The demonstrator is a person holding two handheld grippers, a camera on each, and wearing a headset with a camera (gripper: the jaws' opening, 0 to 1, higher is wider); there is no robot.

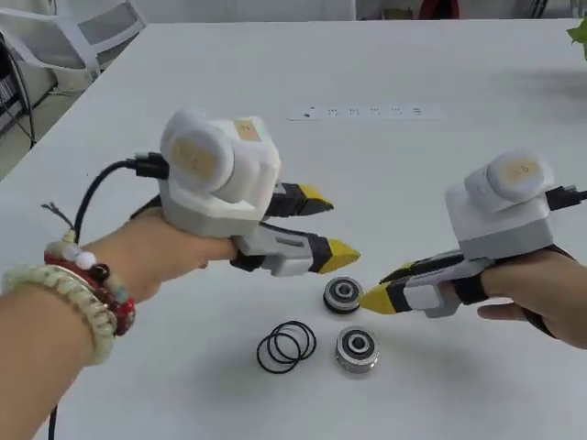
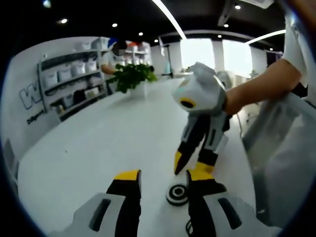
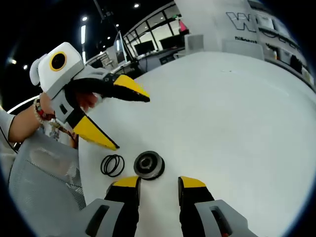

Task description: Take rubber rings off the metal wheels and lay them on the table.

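Observation:
Two small metal wheels lie on the white table: the farther wheel point(image 1: 342, 295) has a dark rim, the nearer wheel point(image 1: 357, 349) looks silver. Three loose black rubber rings point(image 1: 286, 346) lie overlapped to their left. My left gripper point(image 1: 330, 225) hovers open above and left of the farther wheel, holding nothing. My right gripper point(image 1: 385, 286) is open, its yellow tips just right of that wheel. In the left gripper view a wheel point(image 2: 177, 193) lies beside my own open jaws point(image 2: 163, 177). In the right gripper view a wheel point(image 3: 149, 164) lies just ahead of the jaws point(image 3: 159, 182), with the rings point(image 3: 112, 165) to its left.
A white power strip point(image 1: 367, 113) lies flat farther back on the table. A black cable point(image 1: 96, 188) trails from the left gripper. A chair point(image 1: 83, 32) stands past the table's far left corner. A potted plant point(image 2: 131, 76) sits at the table's end.

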